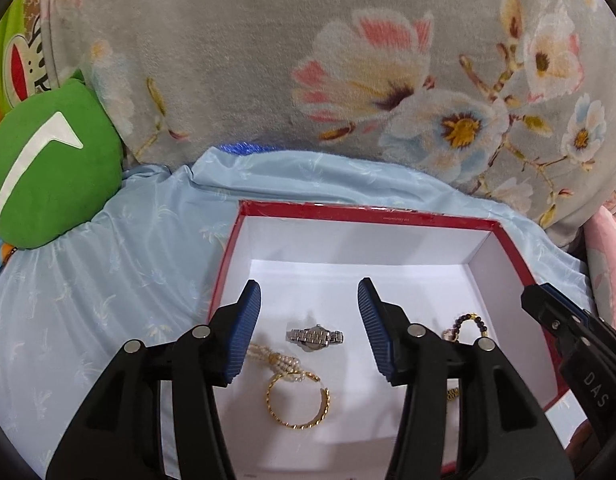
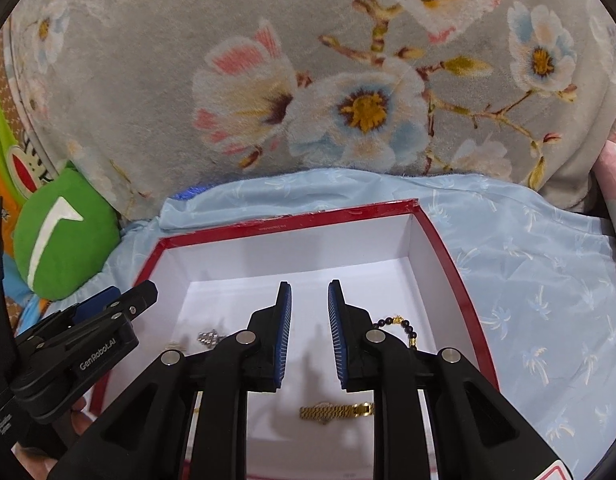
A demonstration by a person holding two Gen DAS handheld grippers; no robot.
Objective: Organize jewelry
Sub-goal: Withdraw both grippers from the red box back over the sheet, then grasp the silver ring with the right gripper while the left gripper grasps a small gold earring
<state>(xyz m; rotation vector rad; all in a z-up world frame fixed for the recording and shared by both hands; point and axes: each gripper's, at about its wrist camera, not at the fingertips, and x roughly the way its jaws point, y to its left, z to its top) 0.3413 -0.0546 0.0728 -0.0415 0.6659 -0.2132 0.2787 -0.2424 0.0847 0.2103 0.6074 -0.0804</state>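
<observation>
A red box (image 1: pixel 368 214) with a white inside lies on the light blue sheet. On its floor rest a silver watch (image 1: pixel 315 337), a pearl strand (image 1: pixel 281 362), a gold bangle (image 1: pixel 299 404) and a dark bead bracelet (image 1: pixel 470 320). My left gripper (image 1: pixel 308 286) hovers over the watch, open and holding nothing. In the right wrist view a gold watch (image 2: pixel 336 410) lies below my right gripper (image 2: pixel 308 284), whose pads stand a narrow gap apart with nothing between them. The bead bracelet (image 2: pixel 404 326) shows just right of it. The left gripper (image 2: pixel 131 292) enters from the left.
A grey floral blanket (image 1: pixel 267 60) rises behind the box. A green plush toy (image 1: pixel 47 172) sits at the left on the blue sheet (image 1: pixel 107 280). Pink cloth (image 1: pixel 608 248) lies at the right edge. The right gripper (image 1: pixel 542 294) reaches over the box's right wall.
</observation>
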